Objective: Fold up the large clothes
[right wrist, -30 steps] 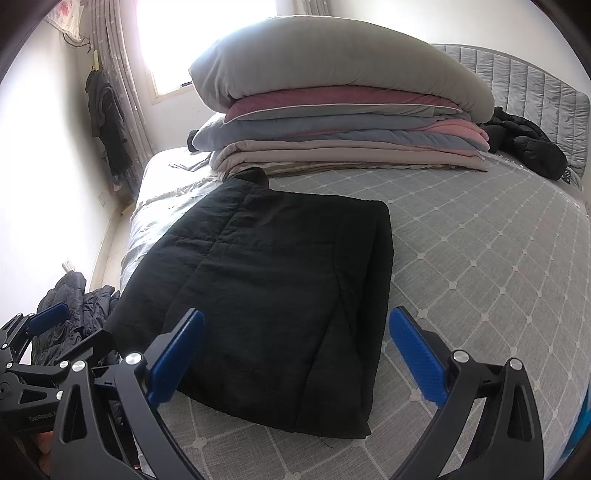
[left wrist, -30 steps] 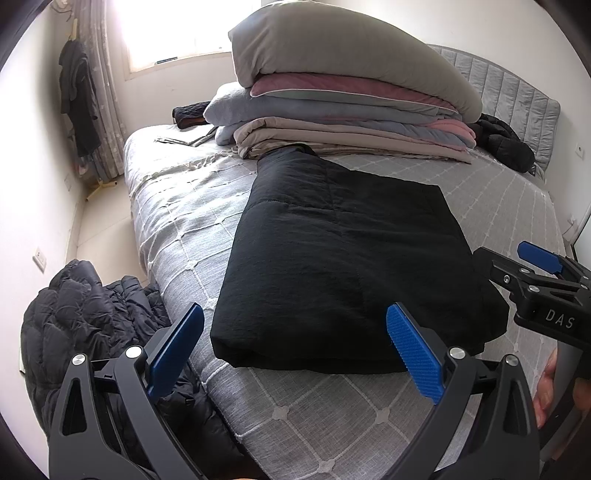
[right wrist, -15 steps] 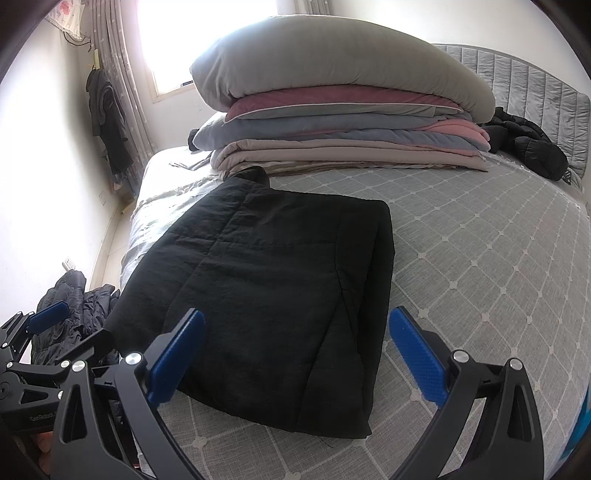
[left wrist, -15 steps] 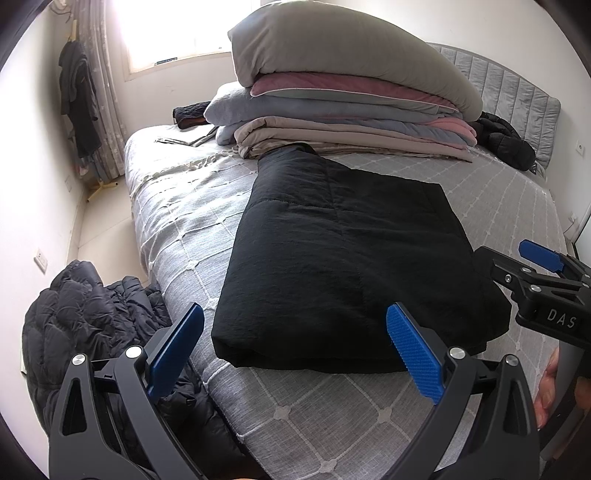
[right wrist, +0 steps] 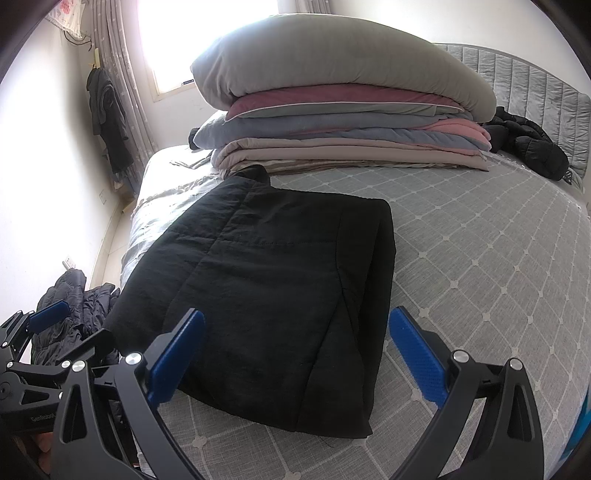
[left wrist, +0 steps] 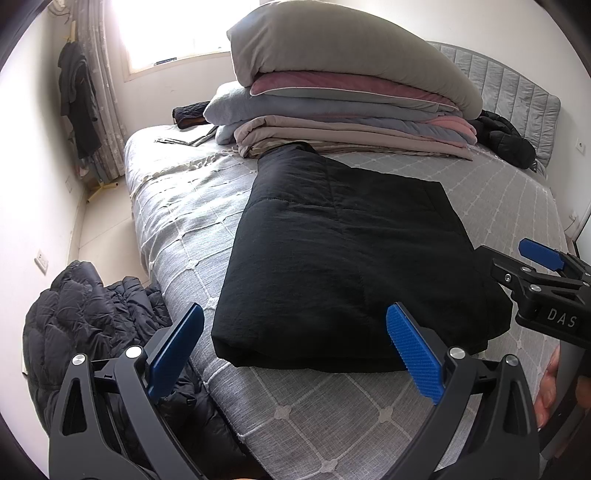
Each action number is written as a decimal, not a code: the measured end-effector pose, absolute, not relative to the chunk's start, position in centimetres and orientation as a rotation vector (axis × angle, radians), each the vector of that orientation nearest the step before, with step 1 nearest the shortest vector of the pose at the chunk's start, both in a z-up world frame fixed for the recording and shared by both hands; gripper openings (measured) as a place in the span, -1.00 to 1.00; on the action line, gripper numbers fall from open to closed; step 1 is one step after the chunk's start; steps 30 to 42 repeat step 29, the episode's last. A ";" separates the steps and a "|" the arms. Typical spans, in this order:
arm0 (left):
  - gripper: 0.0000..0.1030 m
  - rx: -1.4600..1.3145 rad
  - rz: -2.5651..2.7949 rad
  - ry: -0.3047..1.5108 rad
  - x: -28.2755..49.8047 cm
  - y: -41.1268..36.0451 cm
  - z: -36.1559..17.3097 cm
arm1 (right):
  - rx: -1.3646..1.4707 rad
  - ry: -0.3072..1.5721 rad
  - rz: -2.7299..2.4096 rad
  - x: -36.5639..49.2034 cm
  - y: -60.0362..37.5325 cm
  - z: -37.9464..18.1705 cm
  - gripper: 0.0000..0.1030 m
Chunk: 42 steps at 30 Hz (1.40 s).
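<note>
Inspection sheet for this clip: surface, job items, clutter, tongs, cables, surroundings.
Surface: bed with grey diamond-pattern cover.
Job's things: black quilted garment folded flat near the bed's front edge.
Clutter: stacked bedding behind it; black jacket by the headboard; dark puffer coat on the floor.
Grippers: left tongs open, empty; right tongs open, empty, both short of the garment.
Cables: nothing seen.
Surroundings: bright window, curtain, hanging dark clothes.

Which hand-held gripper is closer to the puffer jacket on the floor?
Left hand-held gripper, above the puffer jacket at the bedside; right hand-held gripper sits over the bed.
</note>
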<state>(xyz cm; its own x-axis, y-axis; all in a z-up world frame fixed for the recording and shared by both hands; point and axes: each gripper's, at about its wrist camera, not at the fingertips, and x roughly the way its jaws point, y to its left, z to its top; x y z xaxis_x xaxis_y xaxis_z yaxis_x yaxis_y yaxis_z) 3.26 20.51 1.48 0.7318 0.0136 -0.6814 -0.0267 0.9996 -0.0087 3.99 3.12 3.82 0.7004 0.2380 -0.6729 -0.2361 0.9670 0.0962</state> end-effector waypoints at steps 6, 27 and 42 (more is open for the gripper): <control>0.85 -0.015 0.025 0.749 3.2 20.5 1.5 | 0.003 0.750 0.264 4.0 3.1 3.8 0.87; 0.85 0.041 0.021 0.754 3.9 20.1 1.0 | 0.003 0.748 0.279 3.8 2.7 4.0 0.87; 0.85 0.038 0.026 0.754 4.1 20.3 1.0 | 0.002 0.750 0.282 3.9 2.6 4.0 0.87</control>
